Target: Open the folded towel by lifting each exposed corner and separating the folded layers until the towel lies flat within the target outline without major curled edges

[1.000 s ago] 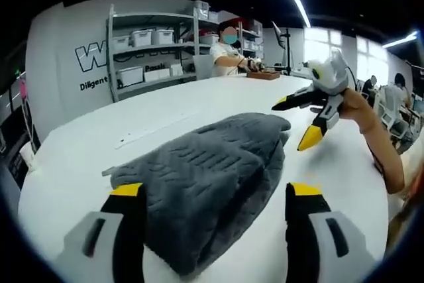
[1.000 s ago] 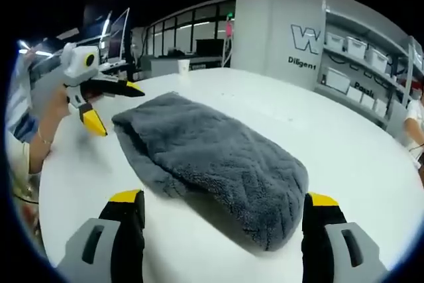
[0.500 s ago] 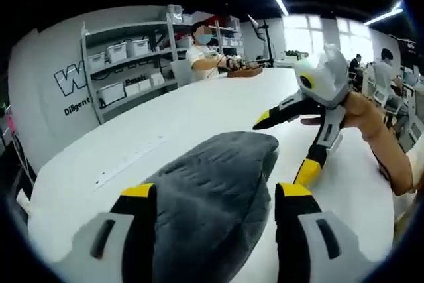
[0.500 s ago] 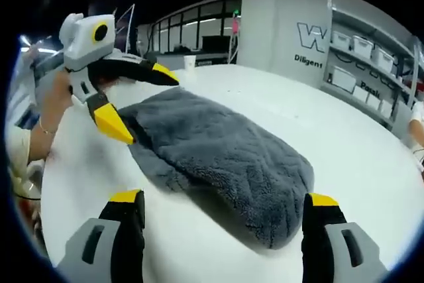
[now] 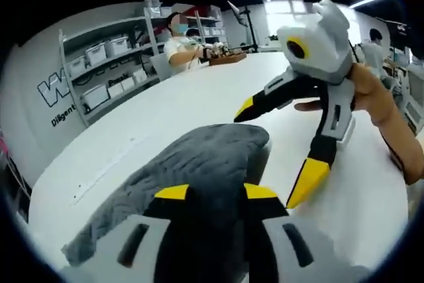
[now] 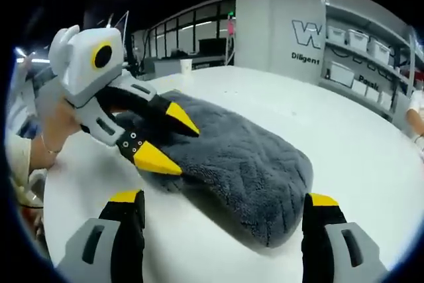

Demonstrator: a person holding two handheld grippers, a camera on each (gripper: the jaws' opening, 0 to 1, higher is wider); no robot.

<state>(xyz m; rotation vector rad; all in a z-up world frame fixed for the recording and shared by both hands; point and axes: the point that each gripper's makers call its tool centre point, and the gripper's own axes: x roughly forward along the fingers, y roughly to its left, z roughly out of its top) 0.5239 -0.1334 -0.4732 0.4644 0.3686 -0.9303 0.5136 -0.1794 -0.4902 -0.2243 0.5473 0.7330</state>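
Towel: a thick grey one, still folded into a plump oblong bundle, lying on a white bench. No layer is opened yet, so the work appears to be at its first step, taking hold of an edge.

The left gripper is at the near end of the towel. In the right gripper view its yellow-tipped fingers are narrowed over the pile, and in its own view they sit close together with grey cloth between them. Whether they have fully pinched a layer I cannot tell.

The right gripper hangs above the other end of the towel with its fingers spread wide, holding nothing. In the left gripper view it hovers just past the towel's far end, held by a hand.

The next move likely calls for lifting the caught edge and peeling it back while the other end stays put.

No target outline can be made out on the bench. Behind are shelves with white bins, a grey wall with lettering, a seated person working, and ceiling strip lights.
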